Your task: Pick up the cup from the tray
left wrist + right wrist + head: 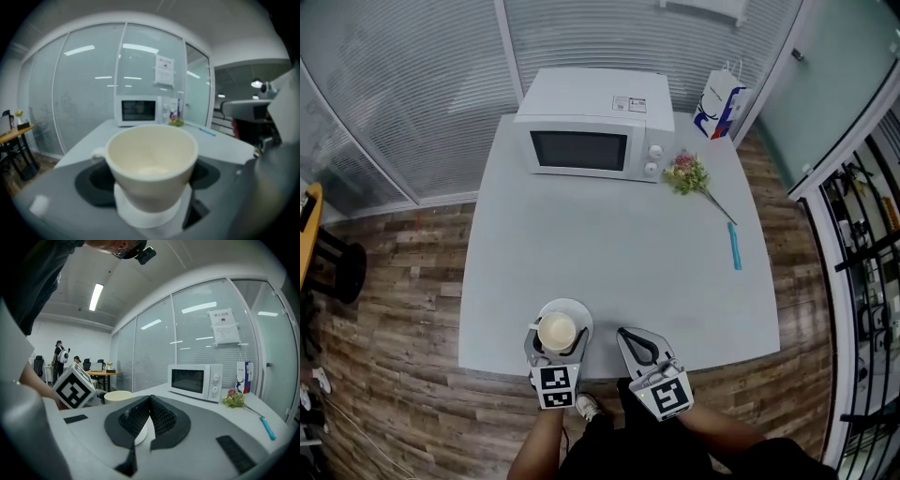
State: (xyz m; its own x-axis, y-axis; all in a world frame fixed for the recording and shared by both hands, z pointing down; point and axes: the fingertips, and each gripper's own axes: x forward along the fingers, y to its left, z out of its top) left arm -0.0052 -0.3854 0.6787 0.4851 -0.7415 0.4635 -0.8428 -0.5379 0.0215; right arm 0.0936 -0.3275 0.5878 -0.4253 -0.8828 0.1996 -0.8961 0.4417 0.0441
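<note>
At the table point(609, 253) front, cup point(557, 330) on plate point(580, 310); microwave point(591, 127) behind.

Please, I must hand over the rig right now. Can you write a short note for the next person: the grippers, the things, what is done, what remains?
Left gripper: jaws wide, one on each side of the cup, seemingly pressing on it.
Right gripper: shut, empty, beside the plate.
Things: the cup stands on the white plate at the near edge of the table.
Done: cup reached and, it seems, gripped.
Left: lift the cup off the plate.
</note>
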